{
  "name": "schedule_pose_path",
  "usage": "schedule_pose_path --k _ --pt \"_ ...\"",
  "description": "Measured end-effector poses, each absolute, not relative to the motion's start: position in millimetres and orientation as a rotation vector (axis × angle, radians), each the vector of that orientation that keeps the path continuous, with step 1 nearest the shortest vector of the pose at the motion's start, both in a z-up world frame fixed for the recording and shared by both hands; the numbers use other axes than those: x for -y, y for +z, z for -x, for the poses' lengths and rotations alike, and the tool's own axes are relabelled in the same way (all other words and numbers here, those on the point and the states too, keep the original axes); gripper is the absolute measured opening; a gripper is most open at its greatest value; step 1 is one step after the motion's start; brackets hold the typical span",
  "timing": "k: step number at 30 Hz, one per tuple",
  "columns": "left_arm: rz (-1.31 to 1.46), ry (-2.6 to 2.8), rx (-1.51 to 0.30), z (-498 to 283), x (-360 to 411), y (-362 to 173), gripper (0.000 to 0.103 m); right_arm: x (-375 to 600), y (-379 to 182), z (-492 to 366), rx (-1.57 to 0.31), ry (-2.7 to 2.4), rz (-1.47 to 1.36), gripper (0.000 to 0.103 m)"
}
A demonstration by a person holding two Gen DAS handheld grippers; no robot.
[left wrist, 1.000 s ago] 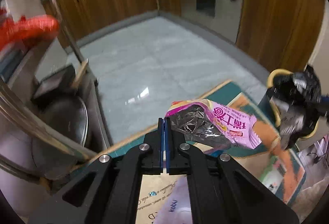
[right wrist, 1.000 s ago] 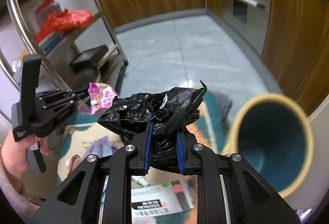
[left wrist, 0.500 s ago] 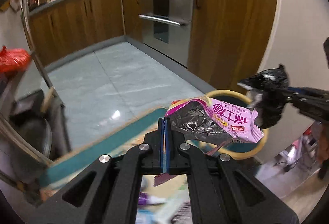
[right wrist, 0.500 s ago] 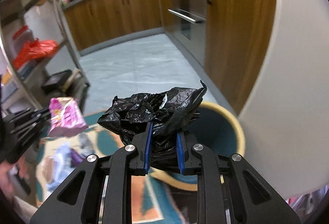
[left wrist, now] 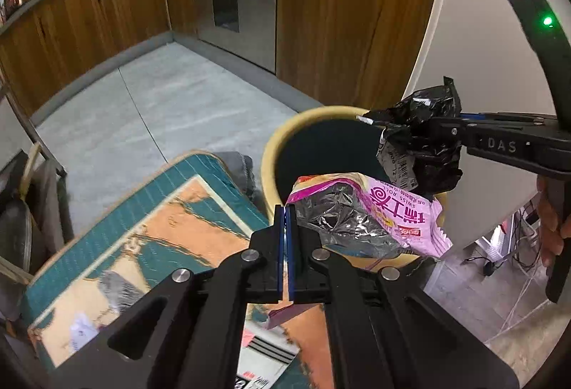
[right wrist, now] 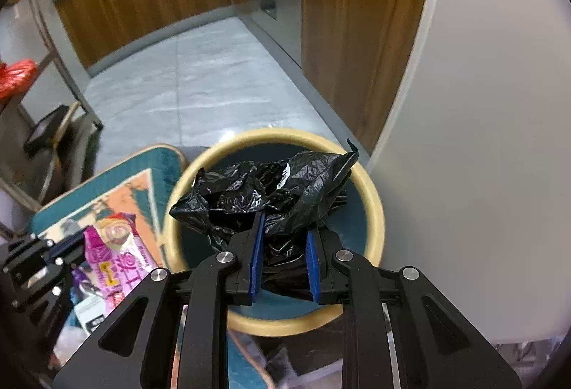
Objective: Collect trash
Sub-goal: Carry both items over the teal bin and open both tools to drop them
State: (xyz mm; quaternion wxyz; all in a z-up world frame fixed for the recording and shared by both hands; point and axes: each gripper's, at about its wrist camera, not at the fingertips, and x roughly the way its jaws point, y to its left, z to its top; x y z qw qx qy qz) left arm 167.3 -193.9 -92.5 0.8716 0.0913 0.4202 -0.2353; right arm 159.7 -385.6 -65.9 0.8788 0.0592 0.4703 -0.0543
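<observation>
In the left wrist view, the left gripper (left wrist: 285, 210) was clamped on the edge of a pink snack wrapper (left wrist: 378, 212) hanging over the near rim of the yellow-rimmed bin (left wrist: 285, 135). In the right wrist view, the right gripper (right wrist: 283, 225) pinched a crumpled black plastic bag (right wrist: 271, 189) above the bin's (right wrist: 374, 210) opening, beside the mat's (right wrist: 107, 175) far corner.

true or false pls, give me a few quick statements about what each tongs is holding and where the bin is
1. The left tongs grip a pink foil snack wrapper. True.
2. The right tongs are open with nothing between them. False: they are clamped on a crumpled black plastic bag.
3. The black bag hangs over the mouth of the round yellow-rimmed bin with the dark teal inside. True.
4. The pink wrapper already lies at the bottom of the bin. False: it is pinched in the left tongs at the bin's rim.
5. The bin stands beside a teal and orange patterned mat. True.
</observation>
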Motion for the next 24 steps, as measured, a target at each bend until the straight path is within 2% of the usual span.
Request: schedule_pose_path --k 3,5,8,10,14,16,20,22,24 --pt "-0.192 -0.496 -0.898 -172 203 -103 0.001 385 -66 -161 -0.976 -0.120 -0.121 0.024" --pt "-0.196 -0.497 -0.902 -172 208 -107 0.001 382 -65 -162 -0.972 -0.123 -0.094 0.033" --pt "-0.201 -0.508 -0.904 -171 212 -108 0.011 383 -65 -159 -0.962 -0.132 -0.071 0.042" --pt "-0.204 -0.513 -0.893 -170 214 -107 0.031 387 -63 -158 -0.955 -0.136 -0.082 0.045" --pt "-0.208 -0.507 -0.864 -166 213 -101 0.052 392 -60 -157 -0.941 -0.144 -0.108 0.056" --pt "-0.211 -0.502 -0.840 -163 211 -97 0.067 392 -57 -155 -0.928 -0.145 -0.112 0.063" --pt "-0.243 -0.485 -0.784 -153 207 -85 0.084 389 -41 -147 -0.860 -0.133 -0.126 0.082" --pt "-0.262 -0.469 -0.741 -145 203 -76 0.092 387 -32 -143 -0.818 -0.122 -0.149 0.088" --pt "-0.262 -0.453 -0.708 -139 197 -66 0.096 383 -19 -135 -0.756 -0.096 -0.181 0.093"
